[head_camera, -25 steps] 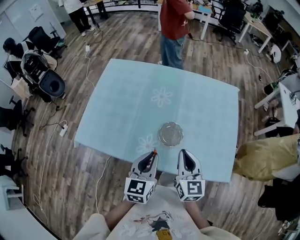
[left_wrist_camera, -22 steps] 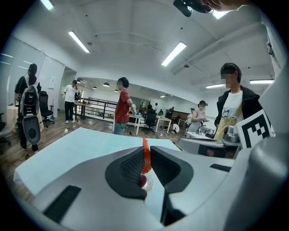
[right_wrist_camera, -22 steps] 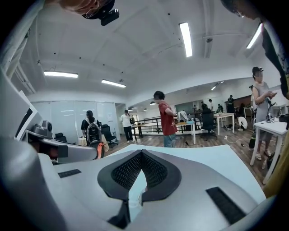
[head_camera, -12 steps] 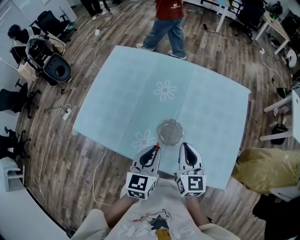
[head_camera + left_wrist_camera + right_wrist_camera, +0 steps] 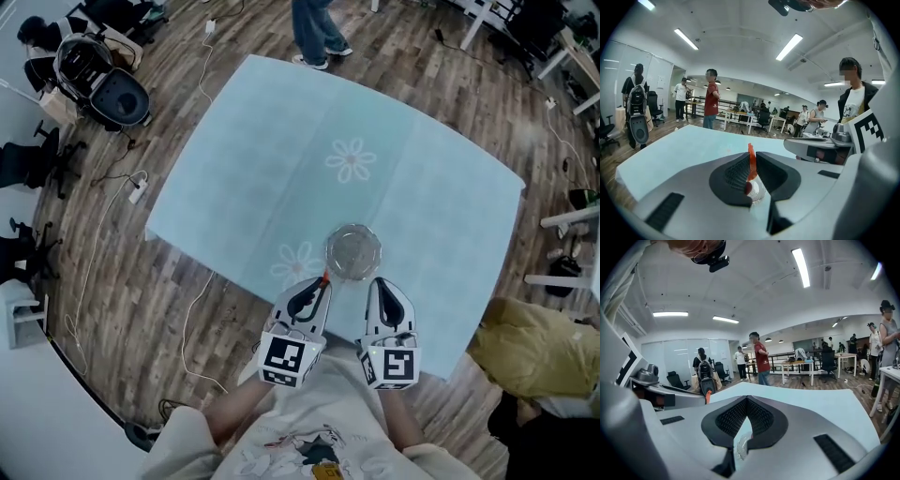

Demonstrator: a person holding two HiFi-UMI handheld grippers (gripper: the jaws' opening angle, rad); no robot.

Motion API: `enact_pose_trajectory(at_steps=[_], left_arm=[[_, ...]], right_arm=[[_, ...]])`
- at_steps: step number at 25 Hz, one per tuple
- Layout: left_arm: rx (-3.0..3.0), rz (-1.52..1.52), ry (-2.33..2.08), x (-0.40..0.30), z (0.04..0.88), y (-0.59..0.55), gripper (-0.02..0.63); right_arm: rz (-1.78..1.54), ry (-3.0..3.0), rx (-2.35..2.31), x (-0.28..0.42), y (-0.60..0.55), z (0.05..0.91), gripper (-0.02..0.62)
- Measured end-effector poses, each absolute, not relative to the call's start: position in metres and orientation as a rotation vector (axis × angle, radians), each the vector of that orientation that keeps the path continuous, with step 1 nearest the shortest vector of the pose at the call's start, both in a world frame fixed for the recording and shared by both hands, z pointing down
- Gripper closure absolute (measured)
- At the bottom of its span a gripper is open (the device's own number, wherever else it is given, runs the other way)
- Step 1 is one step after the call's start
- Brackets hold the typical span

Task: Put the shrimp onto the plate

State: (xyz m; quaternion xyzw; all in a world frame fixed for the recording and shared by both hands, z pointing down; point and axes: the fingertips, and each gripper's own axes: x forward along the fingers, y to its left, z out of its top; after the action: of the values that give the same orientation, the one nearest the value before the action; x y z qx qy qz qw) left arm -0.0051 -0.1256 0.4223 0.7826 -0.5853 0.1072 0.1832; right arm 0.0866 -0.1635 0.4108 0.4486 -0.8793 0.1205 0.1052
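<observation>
My left gripper (image 5: 322, 281) (image 5: 752, 159) is shut on the orange shrimp (image 5: 751, 162), whose tail (image 5: 325, 277) sticks out past the fingertips. It hovers at the near-left rim of the clear glass plate (image 5: 352, 252), which sits on the pale blue tablecloth (image 5: 309, 150) near its front edge. Part of the plate (image 5: 757, 190) shows below the left jaws. My right gripper (image 5: 382, 284) (image 5: 746, 400) is shut with nothing in it, just short of the plate's near-right rim; a piece of the plate (image 5: 742, 445) shows under its jaws.
The blue cloth carries two white flower prints (image 5: 352, 160) (image 5: 294, 263). Wooden floor surrounds the table, with cables (image 5: 192, 319) at the left, office chairs (image 5: 98, 80) at upper left, and a person's legs (image 5: 314, 28) beyond the far edge. A tan bag (image 5: 539, 342) lies at the right.
Both grippers have moved forward toward the plate, the left one still carrying the shrimp. The person beyond the table has walked off to the left.
</observation>
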Motion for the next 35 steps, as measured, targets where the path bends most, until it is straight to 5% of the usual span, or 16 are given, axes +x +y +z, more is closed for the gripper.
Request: enact_pose_trajectory(at_steps=[35], left_arm=[[2.096,0.463,-1.515,0.034,0.561,-0.170,0.557]], right_arm=[[0.549,-2.429,1.106,0.099,-0.188,0.568,0.574]])
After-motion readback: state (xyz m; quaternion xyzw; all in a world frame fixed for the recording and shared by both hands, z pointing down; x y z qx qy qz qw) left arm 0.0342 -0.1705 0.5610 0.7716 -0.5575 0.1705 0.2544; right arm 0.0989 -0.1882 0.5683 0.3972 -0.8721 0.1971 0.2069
